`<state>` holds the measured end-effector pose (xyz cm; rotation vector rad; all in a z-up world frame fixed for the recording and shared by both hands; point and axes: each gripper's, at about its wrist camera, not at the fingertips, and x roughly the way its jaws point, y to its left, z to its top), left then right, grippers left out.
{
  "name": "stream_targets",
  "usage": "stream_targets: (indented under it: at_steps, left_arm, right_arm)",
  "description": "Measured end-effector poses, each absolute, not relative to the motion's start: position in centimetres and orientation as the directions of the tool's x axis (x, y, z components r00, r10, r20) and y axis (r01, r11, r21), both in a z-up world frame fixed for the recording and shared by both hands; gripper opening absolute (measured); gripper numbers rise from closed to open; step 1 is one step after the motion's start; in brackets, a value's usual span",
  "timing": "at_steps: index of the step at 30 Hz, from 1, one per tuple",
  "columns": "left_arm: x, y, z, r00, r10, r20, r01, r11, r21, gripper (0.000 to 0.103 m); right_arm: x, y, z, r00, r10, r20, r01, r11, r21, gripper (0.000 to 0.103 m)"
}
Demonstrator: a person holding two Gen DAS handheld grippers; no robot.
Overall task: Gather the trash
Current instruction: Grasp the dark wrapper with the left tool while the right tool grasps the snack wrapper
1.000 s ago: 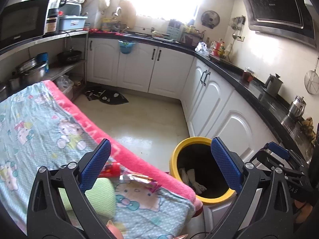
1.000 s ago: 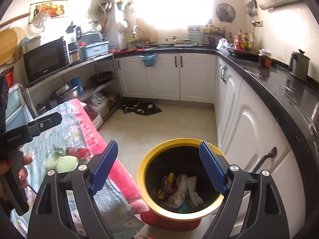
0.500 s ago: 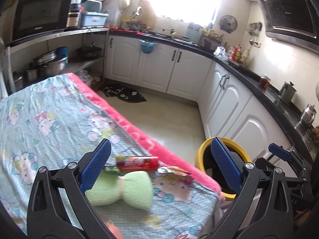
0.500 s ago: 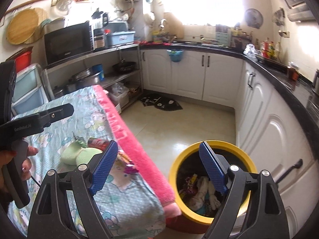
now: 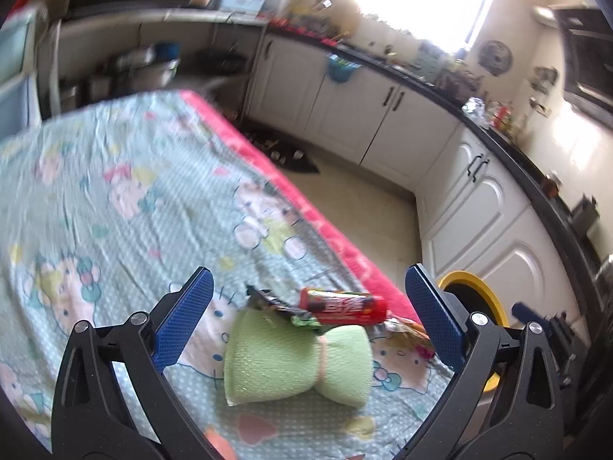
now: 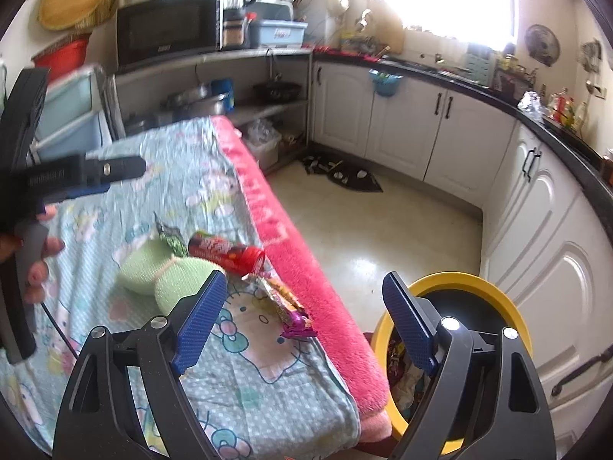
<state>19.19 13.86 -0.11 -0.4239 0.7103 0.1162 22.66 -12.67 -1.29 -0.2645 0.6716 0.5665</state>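
A red snack tube [image 5: 341,306] [image 6: 226,252] lies on the Hello Kitty cloth of the table [image 5: 115,191] [image 6: 249,383] near its pink edge. Against it lie a green tied sponge [image 5: 291,356] [image 6: 168,274], a dark green wrapper [image 5: 276,303] [image 6: 170,237] and a foil wrapper [image 5: 406,331] [image 6: 285,304]. A yellow-rimmed bin [image 5: 481,299] [image 6: 459,287] with trash inside stands on the floor beside the table. My left gripper [image 5: 306,316] is open and empty, hovering just before the tube. My right gripper [image 6: 302,322] is open and empty over the table edge, next to the bin.
White kitchen cabinets [image 6: 440,130] with a black counter run along the far and right walls. A dark mat [image 6: 345,176] lies on the tiled floor. Shelves with pots and a microwave [image 6: 164,27] stand behind the table.
Both grippers have swung left, away from the bin and toward the trash on the table. The left one has come closer to the red tube. Both stayed open.
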Motion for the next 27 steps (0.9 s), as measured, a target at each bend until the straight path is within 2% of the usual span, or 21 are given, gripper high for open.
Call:
stream_targets:
  at_steps: [8,11,17,18,20,21,22,23,25,27]
  left_arm:
    - [21.4,16.9,-3.4,0.702,-0.149,-0.696,-0.296,0.829,-0.475,0.091]
    - [22.1,17.6,-4.8,0.680,-0.188,-0.709,-0.316,0.796,-0.515,0.081]
    - [22.9,17.8,-6.6,0.640,-0.220,-0.737,-0.345,0.774,-0.531,0.060]
    - [23.0,17.7,-6.8,0.635,-0.223,-0.740,-0.347,0.773,-0.531,0.057]
    - [23.1,17.6,-7.1,0.628,-0.230,-0.744,-0.349,0.771,-0.533,0.045]
    - [23.2,17.6,-7.3,0.626,-0.230,-0.745,-0.350,0.771,-0.532,0.041]
    - [23.2,17.6,-7.4,0.624,-0.227,-0.748,-0.352,0.772,-0.529,0.030]
    - [23.2,17.6,-7.5,0.623,-0.224,-0.749,-0.356,0.772,-0.527,0.021]
    - [23.2,17.6,-7.5,0.624,-0.222,-0.749,-0.355,0.774,-0.525,0.017]
    - [23.2,17.6,-7.4,0.625,-0.214,-0.751,-0.352,0.781,-0.515,0.011]
  right_arm:
    - [25.1,-9.9,-5.1,0.573,0.377,-0.728,-0.618,0.782,-0.081,0.080]
    - [25.7,-9.2,-6.3,0.550,0.373,-0.747,-0.634,0.769,-0.082,0.079]
    - [26.8,-7.7,-8.1,0.516,0.358,-0.778,-0.657,0.749,-0.091,0.071]
    - [26.8,-7.6,-8.3,0.513,0.355,-0.781,-0.657,0.748,-0.092,0.067]
    - [27.1,-7.4,-8.8,0.500,0.349,-0.793,-0.666,0.740,-0.094,0.059]
    - [27.1,-7.3,-9.0,0.496,0.345,-0.797,-0.669,0.737,-0.097,0.050]
    - [27.2,-7.2,-9.2,0.492,0.341,-0.801,-0.672,0.734,-0.101,0.041]
    - [27.2,-7.2,-9.3,0.486,0.341,-0.805,-0.675,0.732,-0.098,0.037]
    - [27.3,-7.4,-9.4,0.482,0.345,-0.805,-0.672,0.735,-0.087,0.028]
    - [27.4,-7.6,-9.3,0.479,0.353,-0.804,-0.671,0.737,-0.076,0.026]
